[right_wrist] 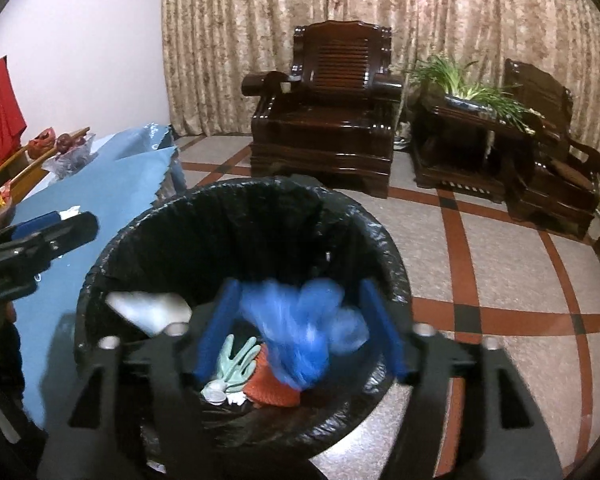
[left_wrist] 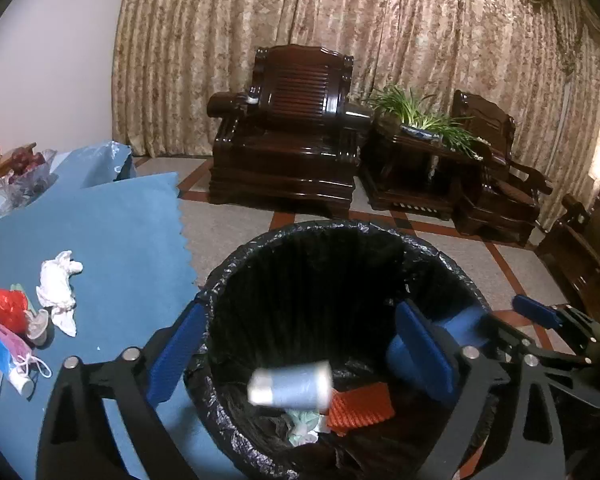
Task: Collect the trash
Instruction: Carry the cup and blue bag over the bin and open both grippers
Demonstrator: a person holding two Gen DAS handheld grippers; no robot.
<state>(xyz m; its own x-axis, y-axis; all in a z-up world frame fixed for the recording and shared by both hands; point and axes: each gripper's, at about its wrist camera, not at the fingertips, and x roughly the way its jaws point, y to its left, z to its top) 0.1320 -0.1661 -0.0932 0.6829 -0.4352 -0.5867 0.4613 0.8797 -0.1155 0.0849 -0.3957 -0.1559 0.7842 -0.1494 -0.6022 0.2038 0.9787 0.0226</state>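
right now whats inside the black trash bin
The trash bin holds an orange ridged piece, a pale green glove, a white bit, a blurred bottle-like cylinder and a blurred blue plastic bag. Whatever lies beneath is covered.

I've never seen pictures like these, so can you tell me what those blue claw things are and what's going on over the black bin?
Those claws are grabbing tools; a person holds one in each hand, and each carries a small camera looking along its two blue fingers. One picture comes from the left tool, the other from the right tool. Both tools are open above a bin lined with a black bag. A blurry blue-grey roll shows between the left tool's fingers, untouched, and a crumpled blue plastic bag between the right tool's. Beside the bin, a blue cloth holds more rubbish: a crumpled white tissue, a red wrapper and a pink face mask.
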